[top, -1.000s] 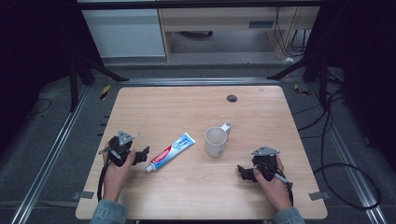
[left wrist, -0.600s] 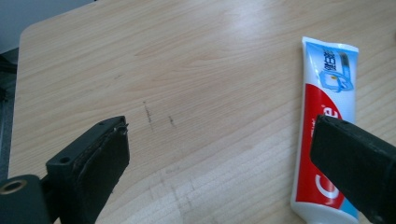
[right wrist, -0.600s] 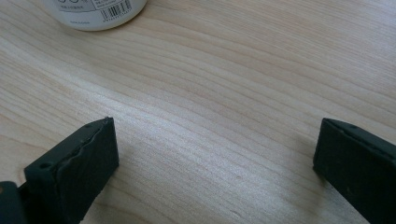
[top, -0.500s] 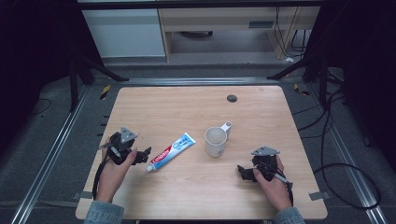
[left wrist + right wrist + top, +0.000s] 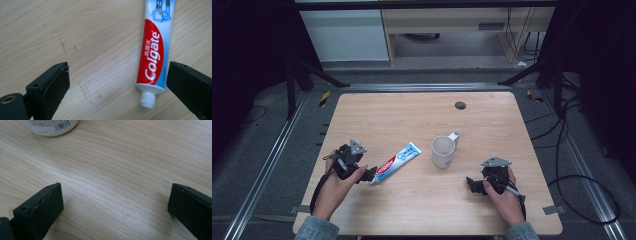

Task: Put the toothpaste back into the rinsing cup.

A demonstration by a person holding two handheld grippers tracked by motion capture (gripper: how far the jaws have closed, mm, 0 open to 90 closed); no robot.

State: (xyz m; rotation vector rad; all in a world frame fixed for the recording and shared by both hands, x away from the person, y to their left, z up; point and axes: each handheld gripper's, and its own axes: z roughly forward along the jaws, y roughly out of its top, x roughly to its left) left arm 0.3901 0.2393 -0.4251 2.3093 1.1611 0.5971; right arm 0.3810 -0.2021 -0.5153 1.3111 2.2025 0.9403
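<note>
table [image 5: 412, 115]: light wood, pretty bare
mug [image 5: 443, 151]: white, upright mid-table, handle pointing away
toothpaste tube [image 5: 396, 162]: flat, left of mug
left gripper [image 5: 117, 86]: jaws spread wide, tube's cap between them
right gripper [image 5: 115, 205]: spread, holding nothing

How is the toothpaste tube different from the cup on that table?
The toothpaste tube lies flat and slanted; the cup stands upright, mouth open. The tube is red, white and blue; the cup is plain white. The tube's cap end sits between the left claw's open jaws; the cup stands apart. Both rest on the wooden table.
</note>
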